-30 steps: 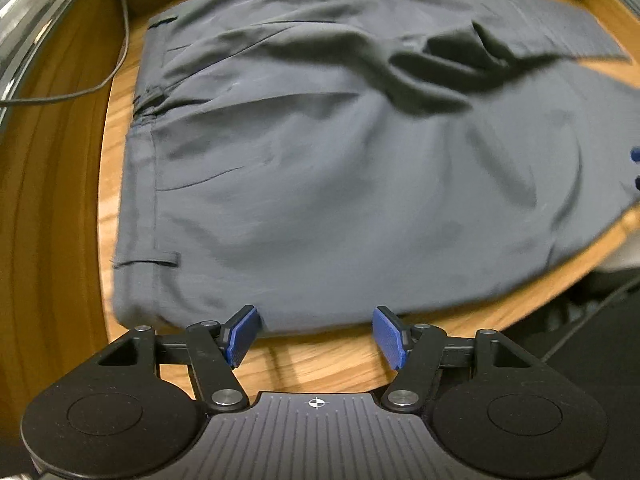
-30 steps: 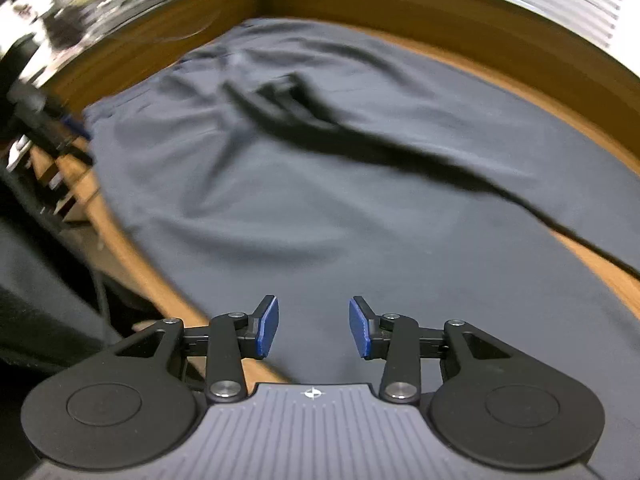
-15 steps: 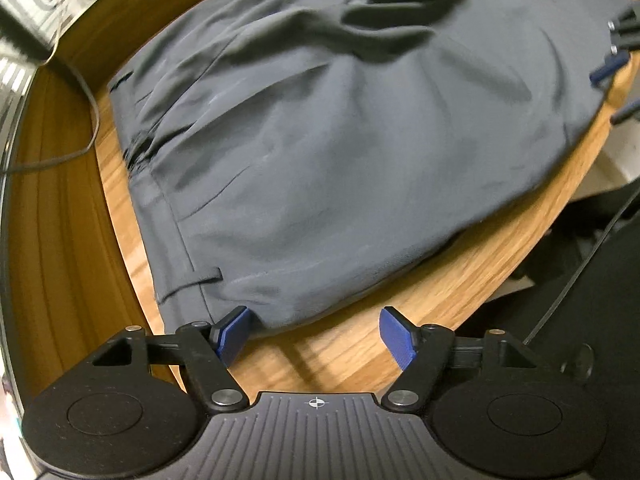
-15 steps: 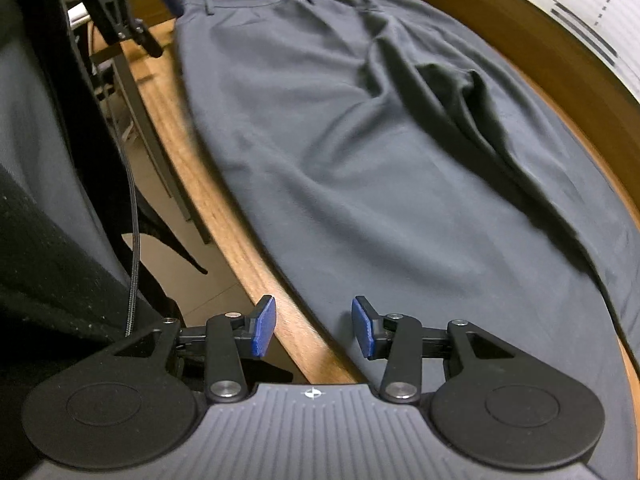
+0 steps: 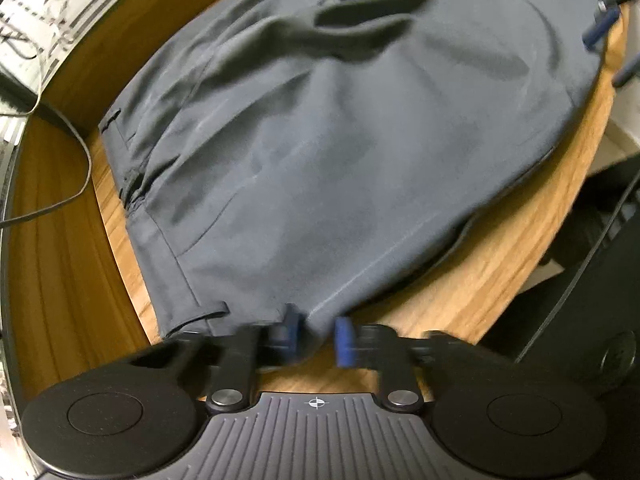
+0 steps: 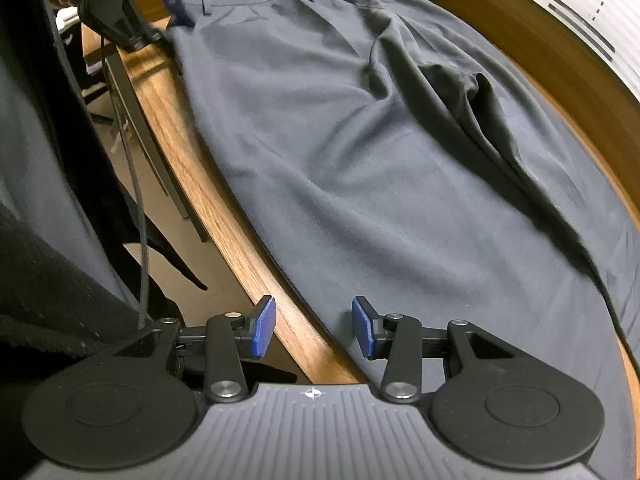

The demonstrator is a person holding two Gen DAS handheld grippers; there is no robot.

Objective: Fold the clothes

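Observation:
Grey trousers (image 5: 340, 160) lie flat on the wooden table (image 5: 520, 248), waistband to the left, with a dark crease across the middle. My left gripper (image 5: 316, 334) is at the near waistband corner, its jaws closing with the cloth bunched between the blue pads. In the right wrist view the trousers (image 6: 360, 160) stretch away toward the left gripper (image 6: 176, 4). My right gripper (image 6: 314, 332) stands open astride the table's front edge, with the trouser leg's near edge between its pads and not pinched. The right gripper's fingers (image 5: 600, 28) show at the top right of the left wrist view.
A thin cable (image 5: 80, 168) loops over the wood left of the waistband. A raised wooden rim (image 6: 500, 20) runs behind the trousers. Left of the table edge (image 6: 168, 120) hang a person's dark clothing (image 6: 40, 240) and a black cord (image 6: 136, 200).
The left jaws have narrowed from wide apart onto the waistband corner, and that wrist has rolled. The right gripper swung to the table's front edge by the trouser leg, still open.

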